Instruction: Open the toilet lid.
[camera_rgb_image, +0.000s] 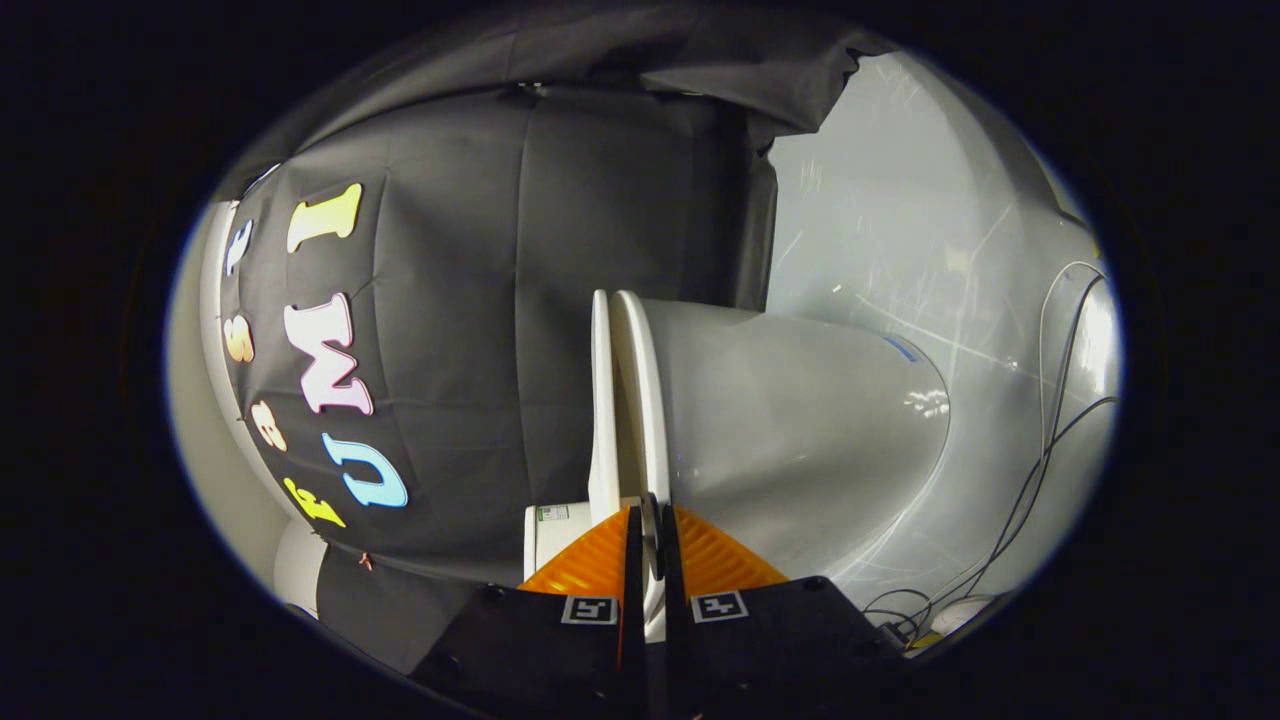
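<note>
Gripper (650, 525), viewed along its own fingers: I see the two fingers drawn close together, with only a thin slot between them, and in that slot sits the edge of the toilet lid (602, 400). Both fingers appear to press on that thin rim (the contact itself is partly hidden by the finger bodies).

The whole scene is rolled sideways in my view. The toilet lid runs away from the fingertips as a narrow pale band, seen edge-on. Just beside it, separated by a slim wedge-shaped gap, lies the toilet seat (640, 400), a second pale band of similar outline; the two nearly meet near the fingertips and stand slightly apart farther out. Against the seat's far side swells the toilet bowl (800, 430), a smooth glossy white body.

Beyond the lid hangs the black cloth (480, 300) of the booth wall. Beside the bowl I see a pale, scuffed floor (900, 250), on which thin cables (1040, 470) trail. A small white box (550, 535) sits close to the fingers on the lid's side.
</note>
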